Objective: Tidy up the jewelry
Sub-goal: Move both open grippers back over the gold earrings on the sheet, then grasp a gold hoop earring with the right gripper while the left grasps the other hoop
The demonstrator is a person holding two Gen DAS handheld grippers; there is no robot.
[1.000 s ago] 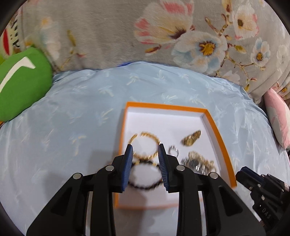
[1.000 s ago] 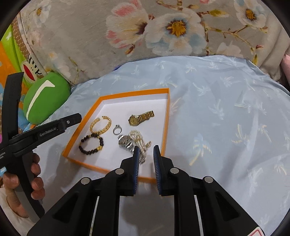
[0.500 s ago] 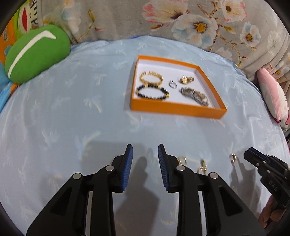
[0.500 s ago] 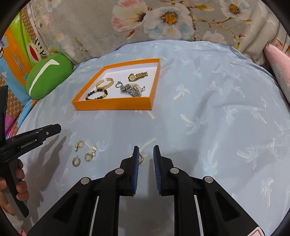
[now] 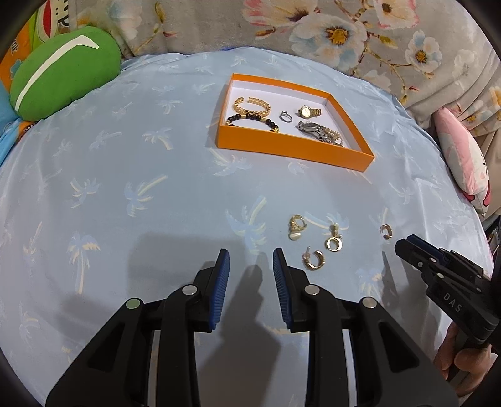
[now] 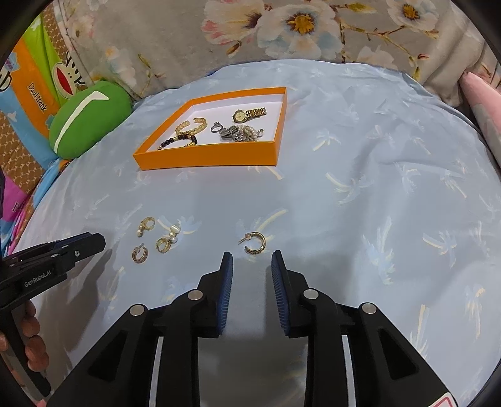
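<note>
An orange box (image 5: 294,150) (image 6: 206,158) sits far back on the blue cloth, holding a gold bracelet (image 5: 250,105), a black bead bracelet (image 5: 250,118), a ring (image 5: 285,116) and watches. Nearer, three gold earrings (image 5: 314,259) (image 6: 140,253) lie in a cluster. A single gold hoop earring (image 6: 255,242) (image 5: 386,231) lies apart, just ahead of my right gripper (image 6: 251,254), whose jaws are opening with nothing between them. My left gripper (image 5: 250,253) is open and empty above bare cloth, left of the cluster.
A green cushion (image 5: 62,72) lies at the back left and a pink cushion (image 5: 463,162) at the right edge. Floral fabric (image 5: 313,28) rises behind the cloth. A hand (image 5: 463,360) holds the right gripper's handle.
Both grippers have drawn back from over the box to the near cloth, and the loose earrings have come into view. The right jaws stand wider than before.
</note>
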